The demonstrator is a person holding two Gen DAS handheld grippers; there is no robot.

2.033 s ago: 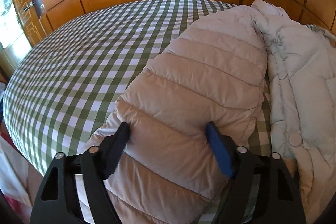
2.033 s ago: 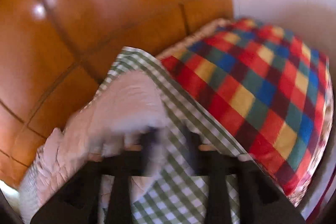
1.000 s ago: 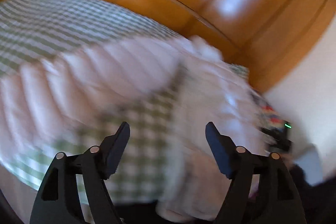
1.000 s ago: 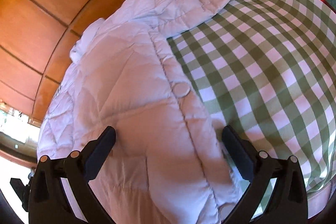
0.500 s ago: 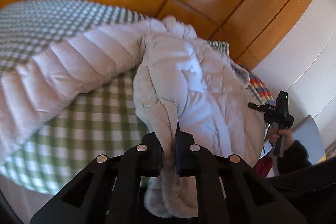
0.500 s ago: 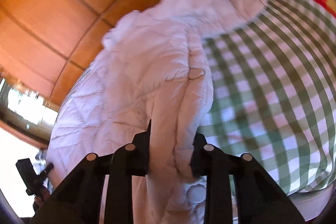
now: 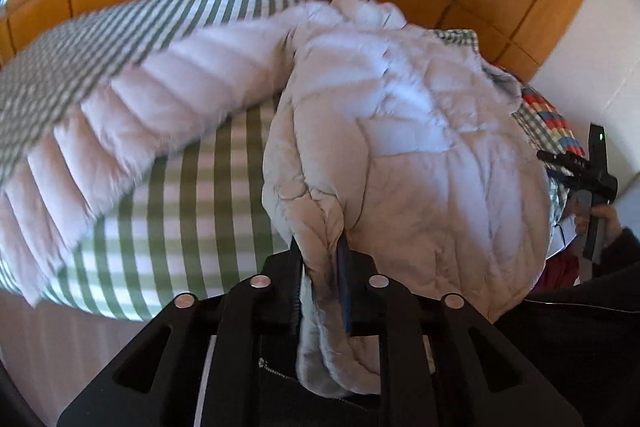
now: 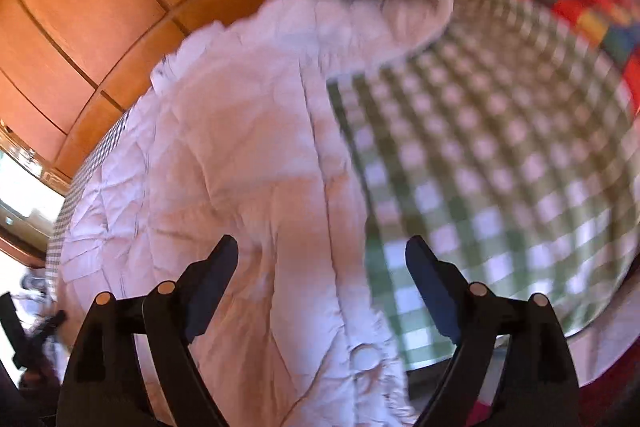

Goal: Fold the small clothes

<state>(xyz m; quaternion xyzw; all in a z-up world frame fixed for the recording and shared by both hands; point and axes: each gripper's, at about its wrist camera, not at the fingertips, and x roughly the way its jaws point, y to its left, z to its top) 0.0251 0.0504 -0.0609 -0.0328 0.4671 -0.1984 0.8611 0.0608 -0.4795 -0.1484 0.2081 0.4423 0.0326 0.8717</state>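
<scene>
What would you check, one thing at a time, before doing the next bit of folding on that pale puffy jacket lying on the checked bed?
1. Left gripper has a firm hold: ok, shut on the jacket edge.
2. Right gripper free to take a new hold: ok, jaws wide open over the jacket.
3. Jacket lying flat: not ok, bunched and creased.
4. Pink quilted coat clear of the fold: cannot tell, it lies close alongside.
5. Bare bedspread beside the jacket: ok.
6. Snaps fastened: cannot tell.

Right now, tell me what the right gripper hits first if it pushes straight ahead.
Likely the pale quilted jacket: it lies directly between and ahead of the open right gripper, with checked bedding to its right. Depth is unclear.
</scene>
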